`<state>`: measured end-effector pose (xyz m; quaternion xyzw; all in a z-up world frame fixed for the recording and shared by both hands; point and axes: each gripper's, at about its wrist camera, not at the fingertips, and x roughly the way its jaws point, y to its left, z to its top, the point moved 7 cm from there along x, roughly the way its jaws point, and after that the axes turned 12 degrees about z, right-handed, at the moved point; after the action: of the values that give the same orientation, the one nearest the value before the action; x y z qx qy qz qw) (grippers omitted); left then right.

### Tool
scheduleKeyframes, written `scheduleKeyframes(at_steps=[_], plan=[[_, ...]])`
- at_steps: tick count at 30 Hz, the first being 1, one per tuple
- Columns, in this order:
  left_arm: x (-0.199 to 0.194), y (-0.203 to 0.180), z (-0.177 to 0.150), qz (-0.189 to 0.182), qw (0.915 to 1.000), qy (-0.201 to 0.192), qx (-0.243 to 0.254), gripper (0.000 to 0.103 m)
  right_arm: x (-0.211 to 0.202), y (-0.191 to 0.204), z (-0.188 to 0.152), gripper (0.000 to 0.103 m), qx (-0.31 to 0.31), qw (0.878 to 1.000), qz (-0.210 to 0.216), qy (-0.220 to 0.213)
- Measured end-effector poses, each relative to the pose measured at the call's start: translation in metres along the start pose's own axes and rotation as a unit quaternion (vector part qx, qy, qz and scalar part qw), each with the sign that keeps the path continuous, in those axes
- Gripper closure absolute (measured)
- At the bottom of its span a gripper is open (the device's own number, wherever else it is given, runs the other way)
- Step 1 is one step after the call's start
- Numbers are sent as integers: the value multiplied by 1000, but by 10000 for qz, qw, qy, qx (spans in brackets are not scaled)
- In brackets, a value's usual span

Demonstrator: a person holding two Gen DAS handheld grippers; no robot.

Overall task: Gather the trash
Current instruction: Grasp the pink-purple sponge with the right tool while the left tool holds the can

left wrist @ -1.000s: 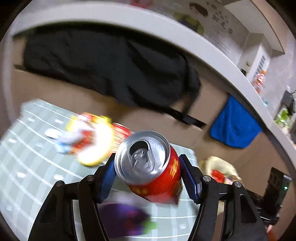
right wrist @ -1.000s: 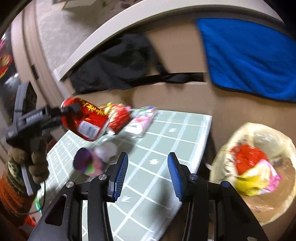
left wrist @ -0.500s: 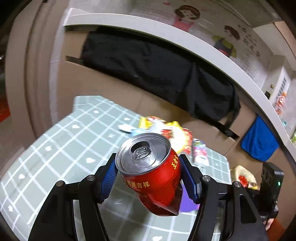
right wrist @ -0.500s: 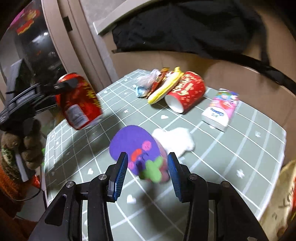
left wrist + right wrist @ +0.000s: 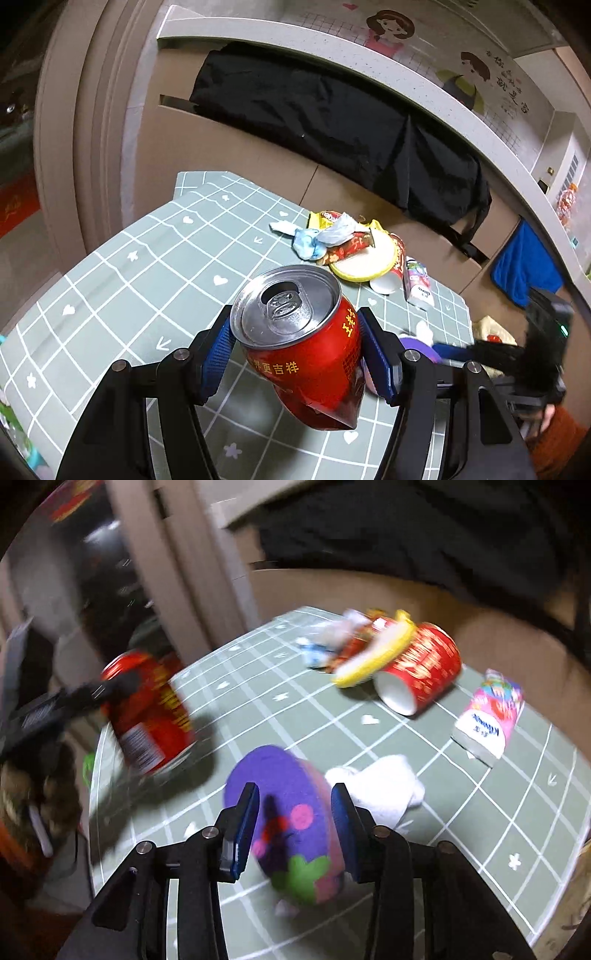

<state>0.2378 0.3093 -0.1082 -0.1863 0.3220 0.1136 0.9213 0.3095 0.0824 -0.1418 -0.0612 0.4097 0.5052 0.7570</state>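
Red can clamped in left tongs; right tongs straddle purple cup

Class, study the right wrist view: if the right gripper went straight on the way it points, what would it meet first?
The right gripper would most likely meet the purple paper cup lying between its open fingers on the checked tablecloth.

A lived-in home room: a small table wears a green grid-patterned cloth with hearts and stars, strewn with snack litter. Behind it, a black garment and a blue towel hang over cardboard panels under a ledge, and cartoon figures decorate the wall.
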Motion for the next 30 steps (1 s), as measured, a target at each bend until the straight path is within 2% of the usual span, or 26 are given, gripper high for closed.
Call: scheduleKeyframes(at_steps=[2, 8, 18, 23, 27, 30], plan=[[0, 2, 0, -19, 10000, 27, -48, 38, -1, 20, -7, 65, -233, 9997, 30, 112], [-8, 7, -4, -59, 9999, 12, -138, 38, 2, 50, -19, 66, -302, 9989, 283, 208], [-26, 19, -17, -98, 9998, -21, -186, 38, 12, 87, -15, 66, -446, 9976, 487, 219], [-28, 30, -27, -124, 9995, 49, -290, 38, 16, 98, -13, 66, -662, 9971, 240, 280], [-28, 36, -32, -113, 9994, 59, -310, 38, 6, 98, -7, 66, -670, 9977, -124, -34], [-30, 38, -34, -53, 9996, 22, -260, 38, 8, 89, -6, 66, -511, 9981, -342, -8]])
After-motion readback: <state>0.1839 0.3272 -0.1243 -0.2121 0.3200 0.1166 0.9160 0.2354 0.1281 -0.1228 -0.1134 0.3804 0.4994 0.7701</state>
